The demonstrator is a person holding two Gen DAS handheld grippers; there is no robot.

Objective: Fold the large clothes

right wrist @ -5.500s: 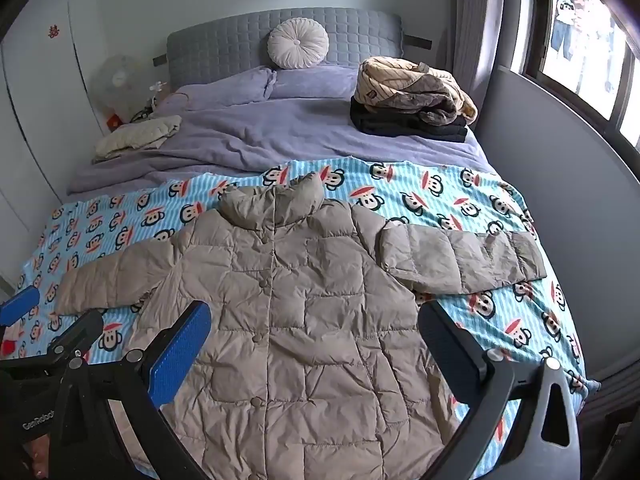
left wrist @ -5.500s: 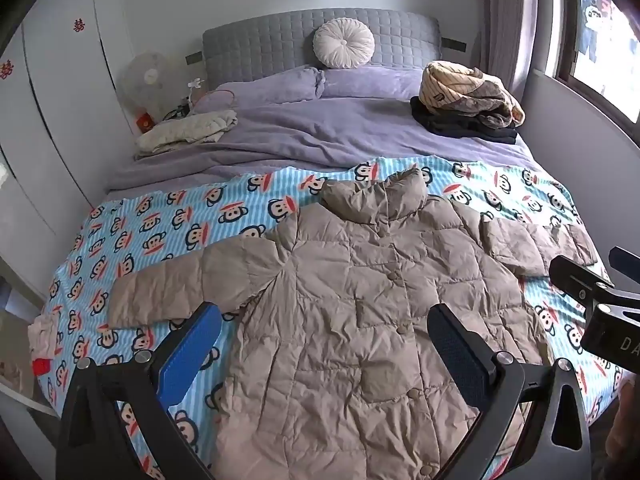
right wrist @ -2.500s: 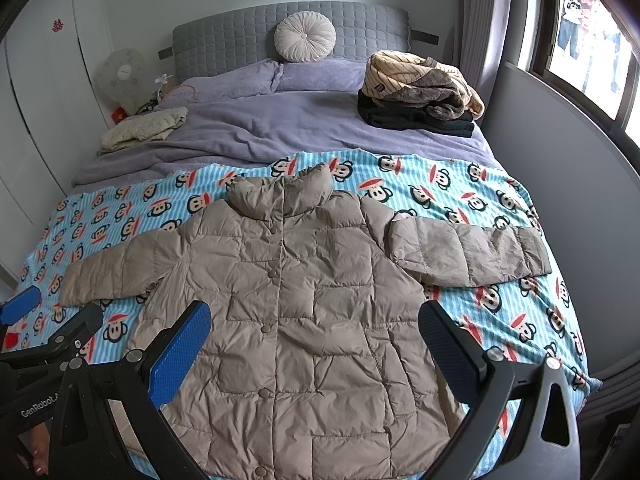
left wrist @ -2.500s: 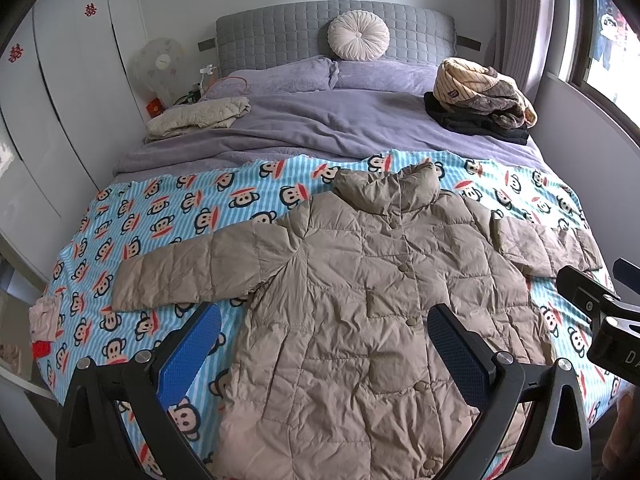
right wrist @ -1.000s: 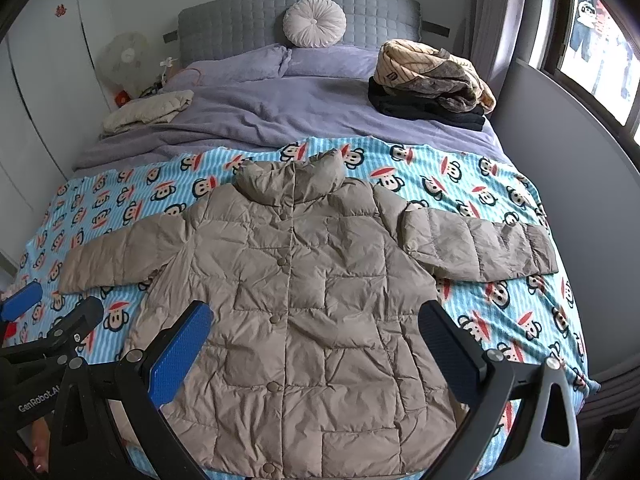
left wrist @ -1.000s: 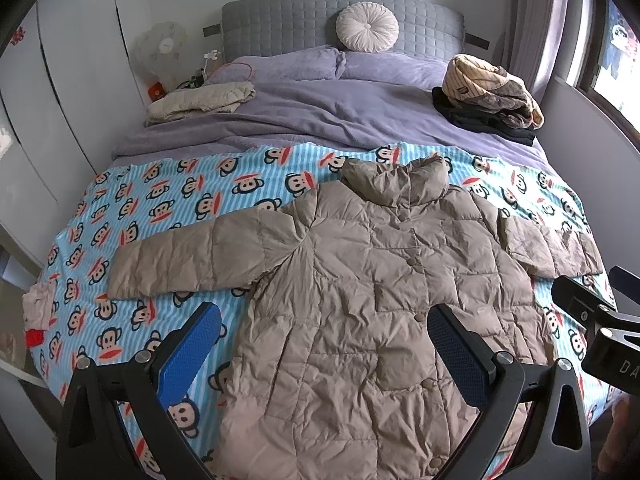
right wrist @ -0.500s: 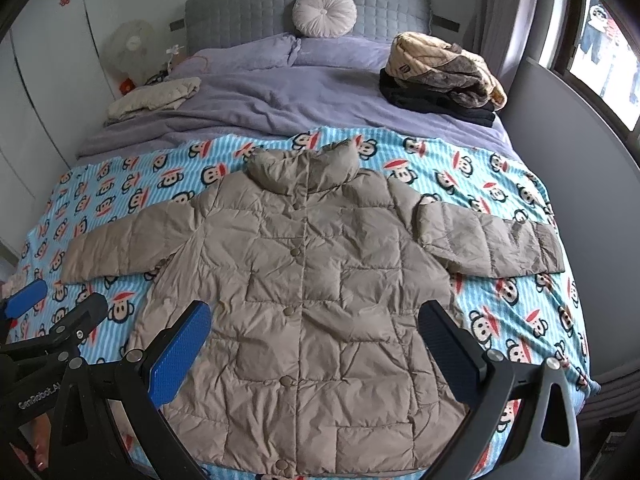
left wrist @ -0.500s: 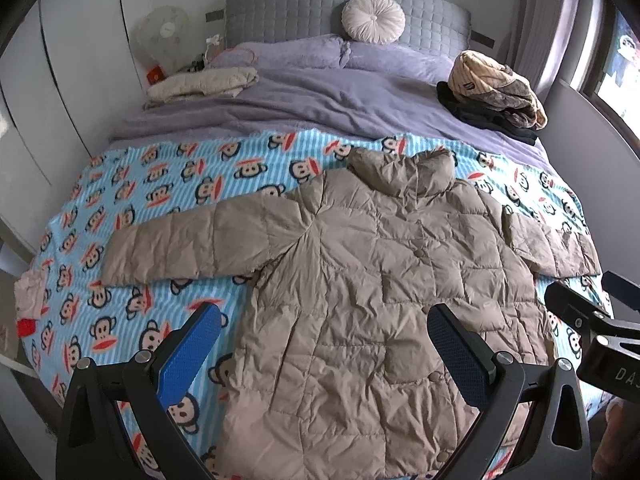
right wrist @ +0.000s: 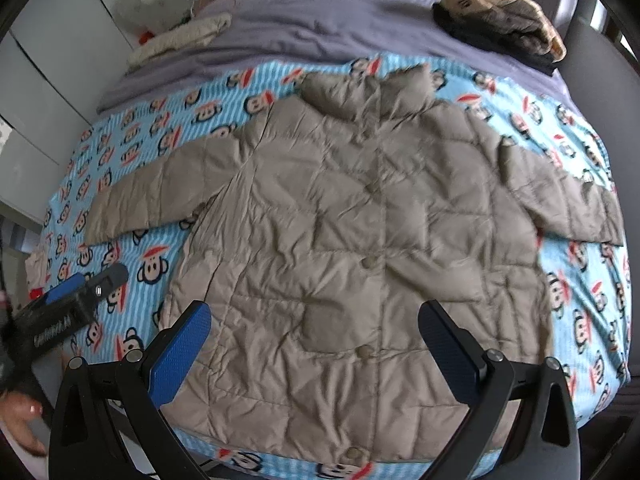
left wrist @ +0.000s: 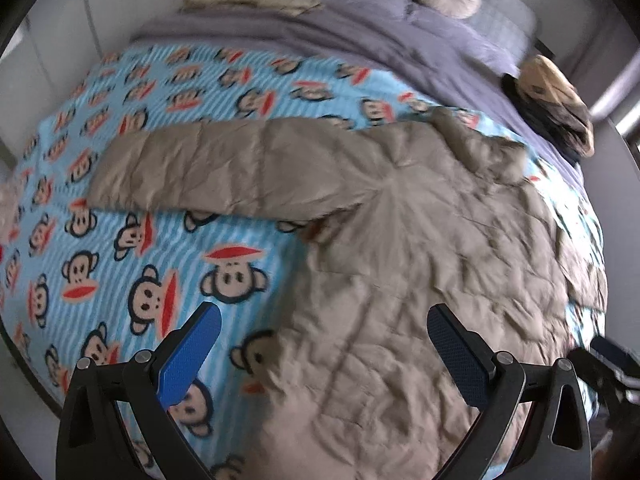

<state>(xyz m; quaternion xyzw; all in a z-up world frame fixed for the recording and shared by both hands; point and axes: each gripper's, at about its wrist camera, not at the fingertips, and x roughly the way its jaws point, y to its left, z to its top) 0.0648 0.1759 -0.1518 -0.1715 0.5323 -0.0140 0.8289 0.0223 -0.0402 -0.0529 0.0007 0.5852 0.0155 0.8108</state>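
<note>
A beige quilted puffer jacket lies flat, front up and buttoned, sleeves spread, on a blue monkey-print sheet. My right gripper is open and empty above the jacket's lower front. My left gripper is open and empty, low over the jacket's left side edge, near the armpit of the left sleeve. The left gripper also shows in the right wrist view at the left, over the sheet.
The sheet covers the near half of a bed. A purple duvet and a pile of folded clothes lie behind. A cream garment and a fan are at back left. A grey wall panel borders the right.
Both grippers have dropped closer to the bed. The left one has swung left and down toward the jacket's left side and sleeve. The jacket has not moved.
</note>
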